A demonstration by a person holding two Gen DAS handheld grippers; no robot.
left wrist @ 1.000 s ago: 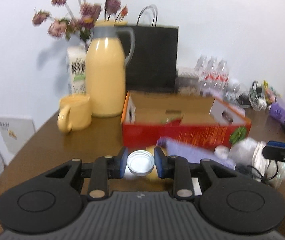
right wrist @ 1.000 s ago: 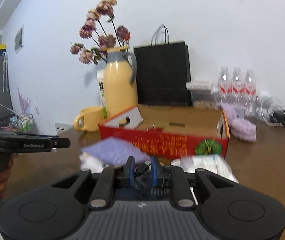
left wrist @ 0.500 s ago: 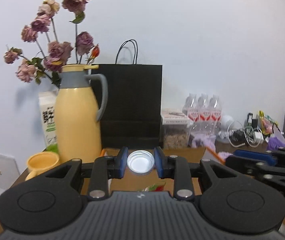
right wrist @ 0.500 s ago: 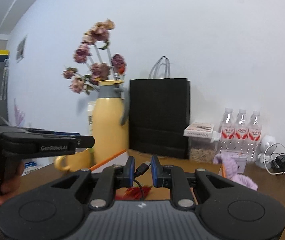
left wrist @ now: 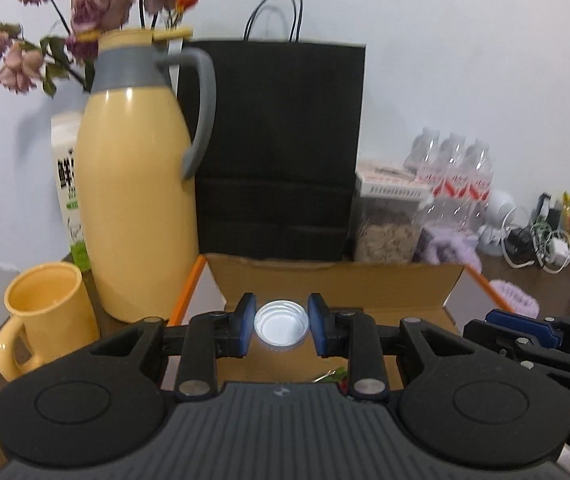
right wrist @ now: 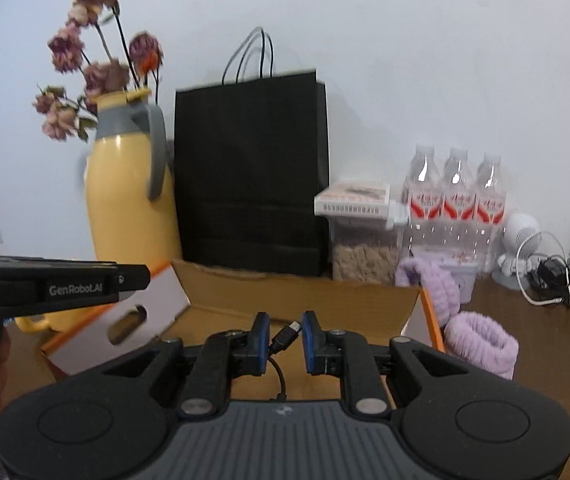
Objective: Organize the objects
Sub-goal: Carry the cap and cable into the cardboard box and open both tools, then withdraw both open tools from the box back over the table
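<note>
My left gripper (left wrist: 281,323) clamps a white bottle cap (left wrist: 281,325) above the open cardboard box (left wrist: 337,284). My right gripper (right wrist: 283,338) pinches a black USB cable (right wrist: 283,340) over the same box.

both wrist views face the wall, close over cardboard box (left wrist: 337,280), sharing black bag (right wrist: 251,168)

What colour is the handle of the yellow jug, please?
Grey, matching its collar. The handle of the yellow jug shows best in the left wrist view.
</note>
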